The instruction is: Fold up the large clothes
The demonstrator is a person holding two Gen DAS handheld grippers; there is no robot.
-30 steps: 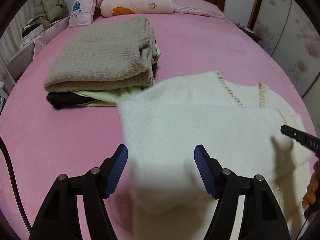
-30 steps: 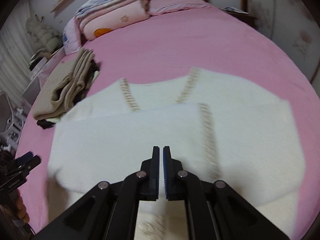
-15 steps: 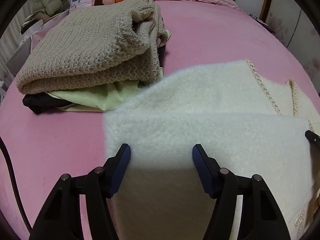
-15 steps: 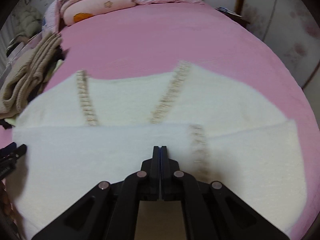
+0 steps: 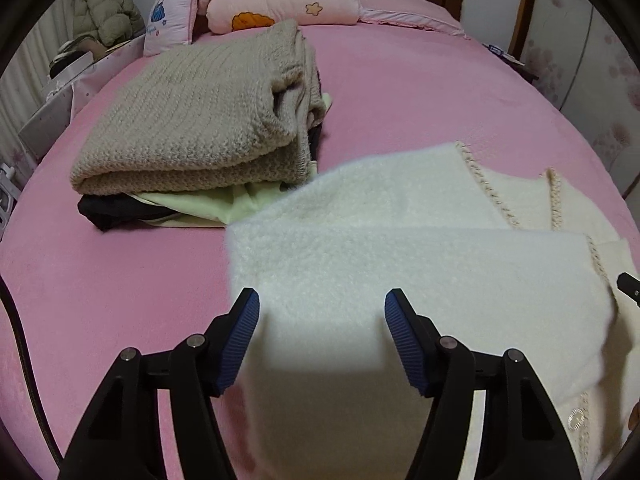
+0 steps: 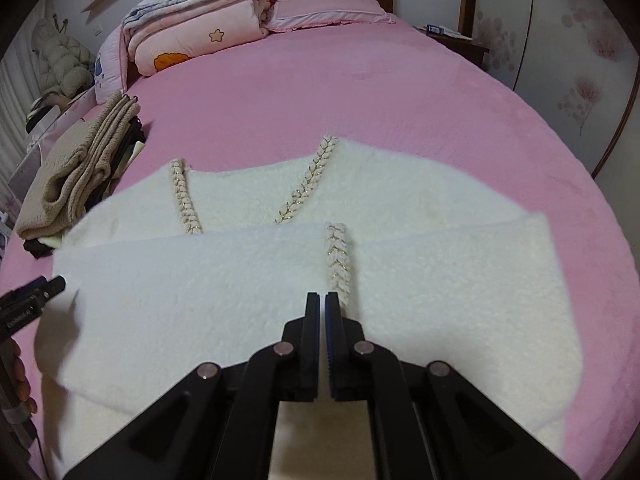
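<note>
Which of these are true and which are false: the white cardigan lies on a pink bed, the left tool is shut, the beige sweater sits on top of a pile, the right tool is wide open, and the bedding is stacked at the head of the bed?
1. The white cardigan lies on a pink bed. True.
2. The left tool is shut. False: its jaws stand apart above the cardigan.
3. The beige sweater sits on top of a pile. True.
4. The right tool is wide open. False: its jaws are shut, gripping nothing visible.
5. The bedding is stacked at the head of the bed. True.
</note>
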